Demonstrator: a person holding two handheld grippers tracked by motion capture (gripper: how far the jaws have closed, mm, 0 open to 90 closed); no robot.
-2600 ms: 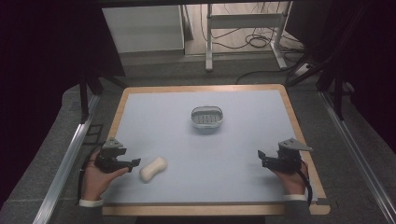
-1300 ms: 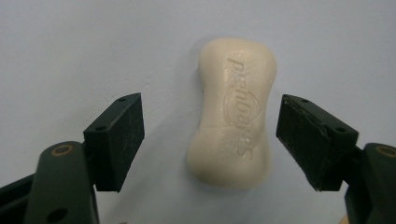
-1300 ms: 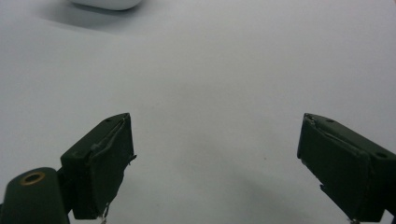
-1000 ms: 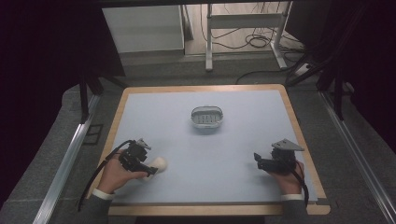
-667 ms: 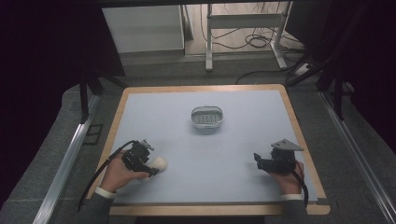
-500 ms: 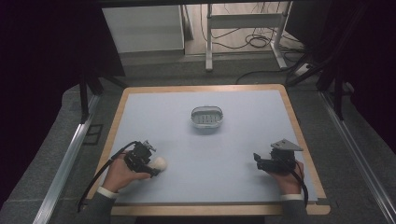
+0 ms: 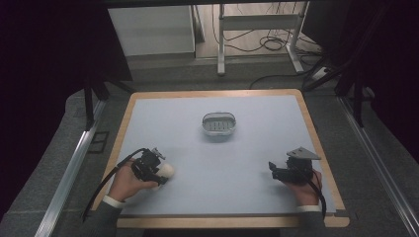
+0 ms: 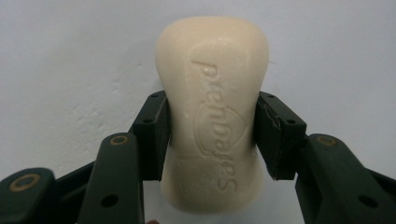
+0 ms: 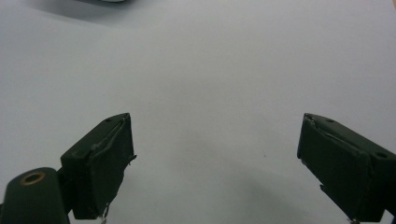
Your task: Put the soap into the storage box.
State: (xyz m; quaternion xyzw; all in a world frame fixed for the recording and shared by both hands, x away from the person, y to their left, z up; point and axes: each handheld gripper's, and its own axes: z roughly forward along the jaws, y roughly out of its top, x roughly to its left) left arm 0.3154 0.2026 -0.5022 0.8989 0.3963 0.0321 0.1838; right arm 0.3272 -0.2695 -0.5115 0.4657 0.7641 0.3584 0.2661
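A cream bar of soap (image 8: 212, 112) with embossed lettering sits between the two black jaws of my left gripper (image 8: 210, 126), which press on its narrow waist. From above, that soap (image 7: 167, 171) shows at the table's front left, with the left gripper (image 7: 157, 169) shut on it. My right gripper (image 9: 212, 158) stands open over bare table, nothing between its pads. In the high view the right gripper (image 7: 272, 169) is at the front right, held low by a hand.
A small oval soap dish (image 7: 219, 124) with a slotted bottom stands at the table's middle, toward the back. The pale blue table top (image 7: 232, 163) has a wooden rim. Metal rails run along both sides of the table.
The left gripper moved right onto the soap and shut on it; the soap has turned end-on and shifted slightly toward the front. The right gripper drifted a little left and toward the front.
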